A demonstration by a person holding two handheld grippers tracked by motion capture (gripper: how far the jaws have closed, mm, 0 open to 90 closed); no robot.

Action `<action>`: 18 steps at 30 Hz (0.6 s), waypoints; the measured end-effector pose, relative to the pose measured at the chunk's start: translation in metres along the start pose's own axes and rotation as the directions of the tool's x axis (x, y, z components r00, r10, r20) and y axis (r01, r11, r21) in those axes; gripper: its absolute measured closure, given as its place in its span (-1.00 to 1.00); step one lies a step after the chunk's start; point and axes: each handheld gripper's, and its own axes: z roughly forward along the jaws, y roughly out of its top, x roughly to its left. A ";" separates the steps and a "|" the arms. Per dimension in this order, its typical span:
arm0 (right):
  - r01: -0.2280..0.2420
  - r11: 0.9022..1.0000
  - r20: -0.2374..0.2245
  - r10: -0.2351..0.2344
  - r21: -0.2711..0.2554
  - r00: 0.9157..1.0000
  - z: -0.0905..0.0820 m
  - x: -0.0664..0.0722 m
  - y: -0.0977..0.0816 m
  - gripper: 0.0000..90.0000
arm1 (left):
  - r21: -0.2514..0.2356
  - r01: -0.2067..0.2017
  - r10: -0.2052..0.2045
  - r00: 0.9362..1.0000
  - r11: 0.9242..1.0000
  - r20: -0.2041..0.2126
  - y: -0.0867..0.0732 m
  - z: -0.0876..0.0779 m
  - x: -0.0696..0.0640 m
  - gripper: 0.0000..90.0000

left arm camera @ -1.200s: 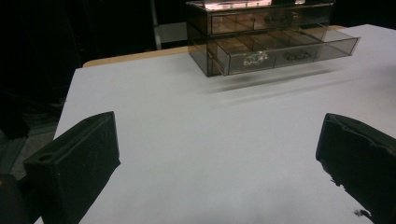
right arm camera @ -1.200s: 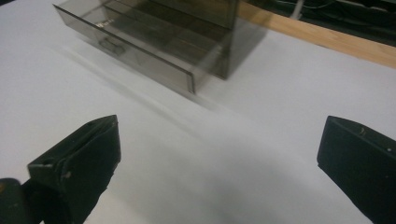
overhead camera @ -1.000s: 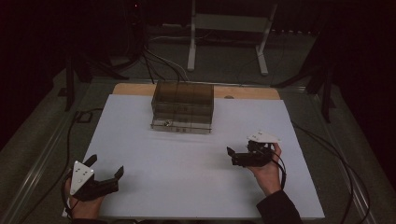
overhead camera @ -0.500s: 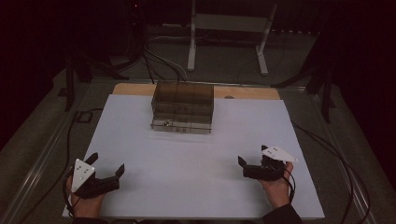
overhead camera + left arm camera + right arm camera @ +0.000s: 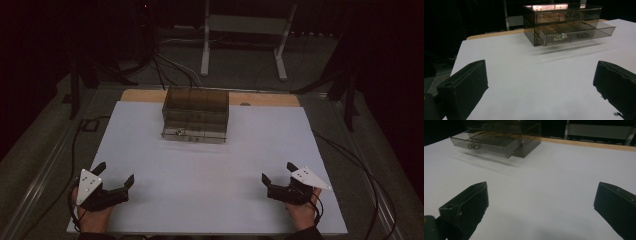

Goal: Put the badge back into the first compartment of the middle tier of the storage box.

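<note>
Nearest, at 7 o'clock on the white surface [image 5: 210,165]: left gripper [image 5: 114,176], fingers spread wide, holding nothing. At 5 o'clock: right gripper [image 5: 278,173], fingers likewise apart and empty. Bare surface between and ahead of both.

Farther, at 12 o'clock near the far edge: smoked clear drawer box [image 5: 196,114], well apart from both grippers. Lower drawer [image 5: 576,33] pulled out toward the near side, small items inside, too small to name. Long axis of box and drawer front running 9 to 3. From the left fingers, up toward 1 o'clock; from the right fingers, toward 11 o'clock. Likely about equal reach for either hand, the open drawer front facing both.
</note>
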 end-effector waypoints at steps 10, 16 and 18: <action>-0.004 1.000 0.027 0.005 -0.024 1.000 -0.006 -0.003 -0.005 -1.00 | 0.000 0.007 -0.007 1.000 1.000 0.020 -0.001 0.002 -0.003 -0.99; 0.002 1.000 0.031 -0.001 -0.012 1.000 -0.003 -0.006 -0.007 -1.00 | 0.012 0.011 -0.011 1.000 1.000 0.019 -0.001 0.005 -0.003 -0.99; 0.005 1.000 0.040 -0.006 0.003 0.999 -0.001 -0.007 -0.008 -1.00 | 0.015 0.013 -0.013 1.000 1.000 0.019 -0.001 0.005 -0.003 -0.99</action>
